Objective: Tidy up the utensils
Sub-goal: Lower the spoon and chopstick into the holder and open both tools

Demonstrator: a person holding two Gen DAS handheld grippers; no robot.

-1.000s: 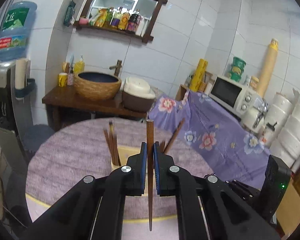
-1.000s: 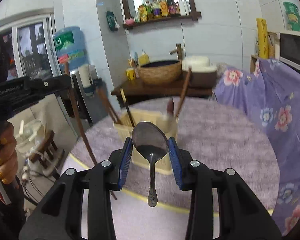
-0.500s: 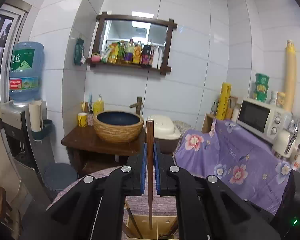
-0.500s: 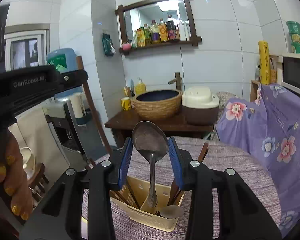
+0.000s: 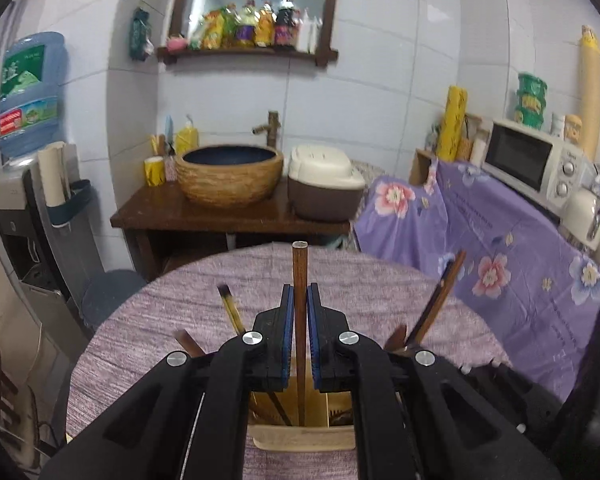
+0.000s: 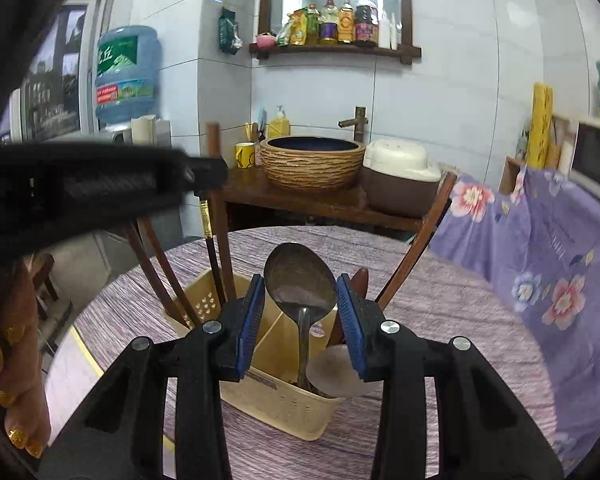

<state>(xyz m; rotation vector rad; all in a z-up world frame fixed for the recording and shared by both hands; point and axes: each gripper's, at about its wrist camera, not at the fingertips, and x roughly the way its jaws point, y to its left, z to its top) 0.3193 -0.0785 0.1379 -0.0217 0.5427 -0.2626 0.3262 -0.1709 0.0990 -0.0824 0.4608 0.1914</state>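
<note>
1. The left gripper (image 5: 300, 336) is clenching a wooden chopstick (image 5: 299, 280) upright between its blue pads; half a second ago the stick's tip was hanging above the caddy, and now its lower end is sitting inside the caddy (image 5: 304, 438), next to the central divider.
2. The right gripper (image 6: 300, 320) is grasping a metal spoon (image 6: 300, 280) by the edges of its bowl, handle pointing down; the handle is now reaching into the caddy's (image 6: 284, 408) right-hand compartment, where a second ago it was dangling clear of the caddy.
3. Both utensils are therefore arriving at their slots together, chopstick with the other chopsticks (image 6: 156, 268) on the left, spoon with the pale spoon (image 6: 332, 372) already lying there. By my judgement, letting go is the remaining step for each.
4. Farther off, the caddy is standing on a purple-clothed round table (image 5: 340, 280).
5. Beyond that, a basin (image 5: 230, 174) and a rice cooker (image 5: 324, 192) are resting on a wooden counter.
</note>
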